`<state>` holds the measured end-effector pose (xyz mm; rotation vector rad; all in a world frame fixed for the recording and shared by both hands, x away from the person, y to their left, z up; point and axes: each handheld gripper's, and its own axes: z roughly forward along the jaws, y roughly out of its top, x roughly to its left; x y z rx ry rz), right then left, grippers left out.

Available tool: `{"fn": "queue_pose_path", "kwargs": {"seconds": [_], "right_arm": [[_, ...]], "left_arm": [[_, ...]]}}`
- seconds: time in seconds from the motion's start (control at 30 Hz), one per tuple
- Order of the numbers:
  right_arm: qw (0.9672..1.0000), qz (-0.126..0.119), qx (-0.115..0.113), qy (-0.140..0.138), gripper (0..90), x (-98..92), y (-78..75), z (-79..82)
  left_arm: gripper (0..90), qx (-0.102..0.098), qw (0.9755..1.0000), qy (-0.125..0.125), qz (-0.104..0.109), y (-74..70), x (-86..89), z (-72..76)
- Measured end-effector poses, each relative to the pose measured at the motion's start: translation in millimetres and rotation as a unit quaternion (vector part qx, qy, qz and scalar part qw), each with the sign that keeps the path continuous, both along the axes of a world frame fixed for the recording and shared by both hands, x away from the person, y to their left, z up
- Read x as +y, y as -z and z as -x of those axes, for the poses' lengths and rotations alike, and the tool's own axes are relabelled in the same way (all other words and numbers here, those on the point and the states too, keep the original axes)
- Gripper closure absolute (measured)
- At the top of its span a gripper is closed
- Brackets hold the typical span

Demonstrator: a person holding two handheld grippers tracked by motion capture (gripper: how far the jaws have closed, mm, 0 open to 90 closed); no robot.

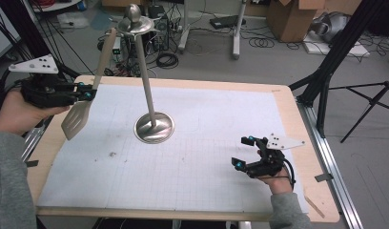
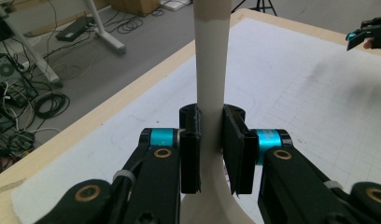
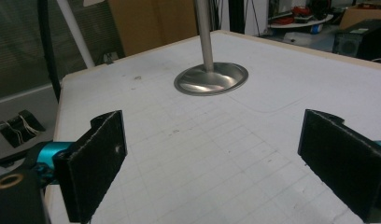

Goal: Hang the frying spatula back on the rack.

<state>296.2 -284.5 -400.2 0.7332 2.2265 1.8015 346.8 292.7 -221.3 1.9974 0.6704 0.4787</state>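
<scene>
A beige spatula (image 1: 77, 119) hangs tilted at the table's left, blade down and handle rising toward the top of a metal stand (image 1: 146, 81). My left gripper (image 1: 89, 91) is shut on the spatula's handle just above the blade. In the left gripper view the handle (image 2: 211, 70) runs up between the pressed pads (image 2: 191, 154). The stand has a round base (image 1: 154, 128) mid-table and a hooked crown on top. My right gripper (image 1: 241, 151) rests open near the front right of the table. Nothing lies between its wide jaws (image 3: 212, 158), which face the stand's base (image 3: 212, 79).
A white gridded mat (image 1: 207, 181) covers the wooden table (image 1: 297, 114). Black tripod legs (image 1: 326, 81) stand just off the right edge. Cables, cardboard boxes (image 1: 292, 19) and equipment lie on the floor beyond the far edge.
</scene>
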Motion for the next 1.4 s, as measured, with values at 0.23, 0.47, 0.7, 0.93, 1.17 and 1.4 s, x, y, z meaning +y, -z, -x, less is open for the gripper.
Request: {"fn": "queue_pose_path", "kwargs": {"seconds": [0.23, 0.47, 0.7, 0.93, 1.17, 1.4], "right_arm": [[1.0000, -0.005, -0.004, 0.005, 6.9, -2.2, -1.1, 0.5], [1.0000, -0.006, -0.004, 0.004, 6.9, -2.1, -1.0, 0.3], [0.9999, -0.008, -0.005, 0.004, 6.9, -2.6, -1.5, 0.5], [0.9999, -0.009, -0.003, 0.005, 6.9, -2.9, -1.6, 0.6], [0.9999, -0.011, -0.002, 0.004, 6.9, -3.3, -1.8, 1.0], [0.9999, -0.011, 0.000, 0.003, 6.9, -3.8, -1.5, 0.5]], "left_arm": [[77.1, 0.002, 1.0000, -0.001, 0.000, 3.7, -5.0, -4.3], [77.1, 0.003, 1.0000, -0.006, -0.007, 4.7, -9.5, -6.4], [77.0, 0.010, 0.9999, -0.001, -0.003, 7.5, -15.3, -9.4], [77.0, 0.014, 0.9999, 0.003, -0.002, 10.7, -20.5, -14.2], [77.0, 0.012, 0.9999, 0.010, -0.001, 13.6, -23.9, -18.4], [77.0, 0.013, 0.9999, 0.010, -0.003, 15.5, -27.9, -22.7]]}}
